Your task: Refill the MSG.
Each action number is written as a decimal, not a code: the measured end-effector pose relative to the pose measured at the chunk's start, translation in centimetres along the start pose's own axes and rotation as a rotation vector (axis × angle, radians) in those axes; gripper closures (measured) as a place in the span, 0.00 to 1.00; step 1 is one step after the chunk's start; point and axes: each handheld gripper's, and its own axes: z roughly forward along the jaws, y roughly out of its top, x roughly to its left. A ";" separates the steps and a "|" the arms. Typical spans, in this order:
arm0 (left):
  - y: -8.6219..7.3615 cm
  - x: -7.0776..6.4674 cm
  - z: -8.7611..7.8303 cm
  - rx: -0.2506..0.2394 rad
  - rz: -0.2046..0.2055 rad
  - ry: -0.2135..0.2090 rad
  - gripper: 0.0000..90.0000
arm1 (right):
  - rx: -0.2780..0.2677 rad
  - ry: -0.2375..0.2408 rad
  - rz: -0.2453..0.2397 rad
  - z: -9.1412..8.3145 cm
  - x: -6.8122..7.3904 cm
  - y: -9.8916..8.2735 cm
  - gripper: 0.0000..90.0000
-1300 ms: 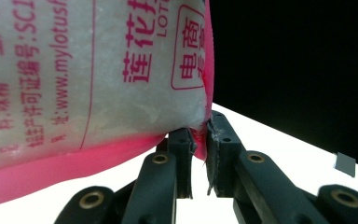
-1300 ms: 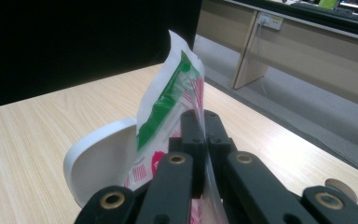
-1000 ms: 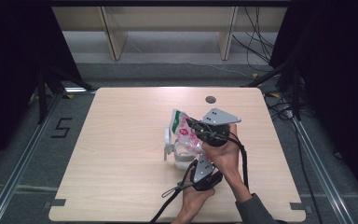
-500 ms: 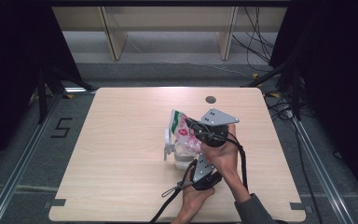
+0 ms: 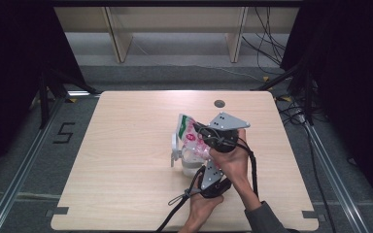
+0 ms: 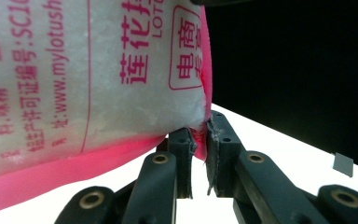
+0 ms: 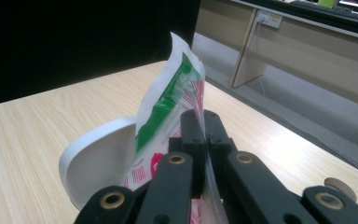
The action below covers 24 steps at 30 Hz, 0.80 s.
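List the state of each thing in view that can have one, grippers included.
Bag: sealed packet of white grains with pink and green print, held up off the table between both grippers.
Left gripper: shut on the bag's pink corner seam.
Right gripper: shut on the bag's clear edge.
White container: on the table beside the bag, lid flipped open.
Table: wooden top, bearing the container.

A dark round disc lies on the wooden table.
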 end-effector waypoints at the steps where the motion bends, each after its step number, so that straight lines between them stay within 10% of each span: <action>1: 0.0 0.1 -0.1 0.013 0.010 0.005 0.90 | -0.002 0.002 -0.009 0.0 0.0 0.0 1.00; 5: 0.1 0.6 -0.5 0.067 0.072 0.015 0.90 | 0.000 0.007 0.000 0.0 0.1 0.0 1.00; 7: 0.0 0.0 0.1 -0.011 -0.017 0.008 0.90 | -0.008 0.001 -0.014 0.1 0.2 0.1 1.00; 22: 0.0 0.2 0.0 -0.003 -0.018 0.002 0.90 | 0.010 0.007 0.020 0.1 0.4 0.0 1.00; 24: 0.1 0.8 -0.4 0.064 0.068 0.014 0.90 | -0.011 0.005 -0.015 0.1 0.2 0.0 1.00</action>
